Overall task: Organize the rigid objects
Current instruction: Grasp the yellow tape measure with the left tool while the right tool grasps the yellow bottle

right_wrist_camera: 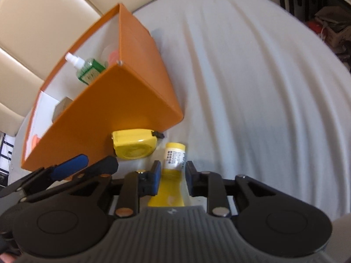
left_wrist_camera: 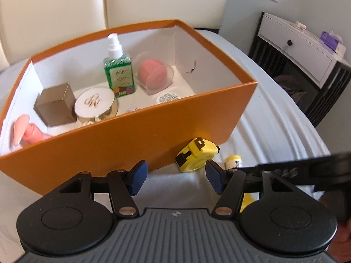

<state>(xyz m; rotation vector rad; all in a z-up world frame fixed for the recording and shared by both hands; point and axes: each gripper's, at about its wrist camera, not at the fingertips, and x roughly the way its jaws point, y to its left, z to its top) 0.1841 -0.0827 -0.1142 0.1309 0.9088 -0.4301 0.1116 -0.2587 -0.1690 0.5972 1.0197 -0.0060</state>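
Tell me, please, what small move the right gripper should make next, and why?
Probably close the right gripper on the yellow tube: its open fingers already sit on either side of the tube, which lies on the white sheet outside the orange box.

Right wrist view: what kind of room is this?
Probably a bedroom: the orange box sits on a wrinkled white sheet, against a padded cream headboard, with a drawer unit alongside.

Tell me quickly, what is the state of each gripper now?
Left gripper: open, holding nothing, near the tape measure.
Right gripper: open around the yellow tube, not yet shut on it.
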